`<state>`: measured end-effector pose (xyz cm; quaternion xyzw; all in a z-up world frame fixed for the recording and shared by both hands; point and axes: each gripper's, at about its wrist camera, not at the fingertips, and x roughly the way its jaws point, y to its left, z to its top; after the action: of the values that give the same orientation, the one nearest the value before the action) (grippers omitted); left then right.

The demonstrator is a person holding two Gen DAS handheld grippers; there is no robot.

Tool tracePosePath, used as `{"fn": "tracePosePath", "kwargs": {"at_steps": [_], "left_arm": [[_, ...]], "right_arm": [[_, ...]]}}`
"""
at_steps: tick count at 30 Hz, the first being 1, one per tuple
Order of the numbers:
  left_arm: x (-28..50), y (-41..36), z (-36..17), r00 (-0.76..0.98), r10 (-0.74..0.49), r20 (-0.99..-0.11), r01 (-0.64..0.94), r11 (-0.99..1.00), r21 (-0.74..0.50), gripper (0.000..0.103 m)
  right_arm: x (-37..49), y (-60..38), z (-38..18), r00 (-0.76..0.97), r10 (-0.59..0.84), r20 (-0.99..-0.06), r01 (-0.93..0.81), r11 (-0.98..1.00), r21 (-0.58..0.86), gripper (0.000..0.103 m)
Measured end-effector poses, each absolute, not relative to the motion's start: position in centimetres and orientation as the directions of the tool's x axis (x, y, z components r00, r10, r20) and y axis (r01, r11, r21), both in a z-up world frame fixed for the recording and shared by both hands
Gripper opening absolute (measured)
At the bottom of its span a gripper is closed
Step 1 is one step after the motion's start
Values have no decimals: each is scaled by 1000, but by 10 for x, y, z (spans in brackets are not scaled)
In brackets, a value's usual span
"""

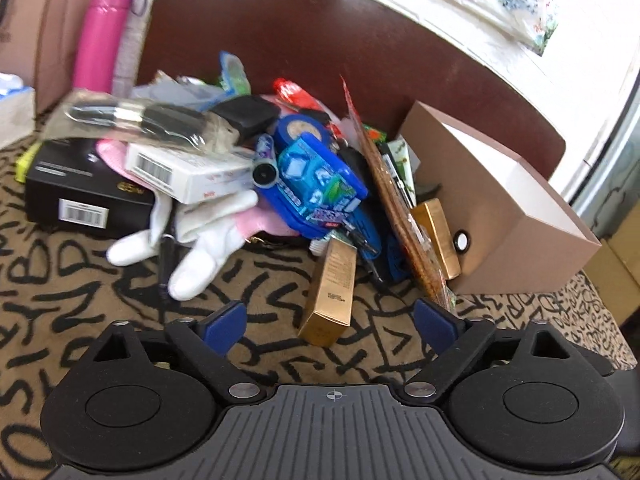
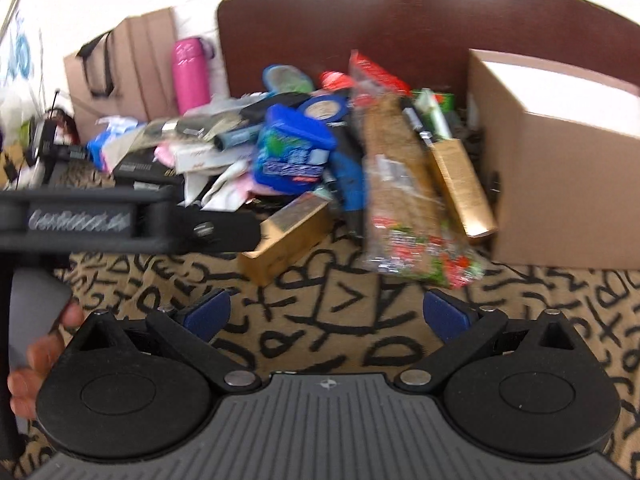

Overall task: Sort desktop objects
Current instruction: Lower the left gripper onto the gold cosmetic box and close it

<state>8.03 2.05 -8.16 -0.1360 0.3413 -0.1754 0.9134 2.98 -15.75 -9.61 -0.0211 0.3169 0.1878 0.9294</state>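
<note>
Nothing is sorted yet, by the look of it: this reads as the approach to a first pick. The bench (image 1: 80,320), covered in a tan cloth with black letters, carries everything. At its right end stands an open cardboard box (image 1: 520,240), seemingly the place for sorted things, with its inside out of view. The jumbled pile (image 1: 280,168) lies just beside the box, against a dark brown board: a snack bag (image 2: 400,184) leaning toward the box, a black box (image 1: 80,196), a blue gum tub (image 1: 320,184), a white glove (image 1: 200,256) and two gold cartons.

The nearer gold carton (image 1: 332,292) sticks out of the pile's front edge and looks the easiest first grasp; the next move calls for closing in and straddling it across its narrow sides.

Both tools point downward at the pile. The left hand-held gripper (image 1: 330,320) has its jaws wide apart, with nothing between them. The right hand-held gripper (image 2: 326,314) is likewise spread and empty, above bare cloth.
</note>
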Motion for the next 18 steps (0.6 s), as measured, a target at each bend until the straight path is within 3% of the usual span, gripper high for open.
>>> {"fn": "tracePosePath", "kwargs": {"at_steps": [6, 11, 18], "left_arm": [[102, 17, -91, 641, -461, -614, 261, 883, -390, 77], [114, 18, -91, 627, -472, -620, 277, 879, -389, 64], [127, 15, -96, 595, -480, -645, 289, 876, -385, 47]], "right_arm": [[41, -136, -106, 723, 327, -609, -374, 926, 54, 77], [48, -119, -109, 733, 323, -599, -387, 922, 24, 72], [58, -104, -111, 752, 305, -584, -383, 924, -10, 57]]}}
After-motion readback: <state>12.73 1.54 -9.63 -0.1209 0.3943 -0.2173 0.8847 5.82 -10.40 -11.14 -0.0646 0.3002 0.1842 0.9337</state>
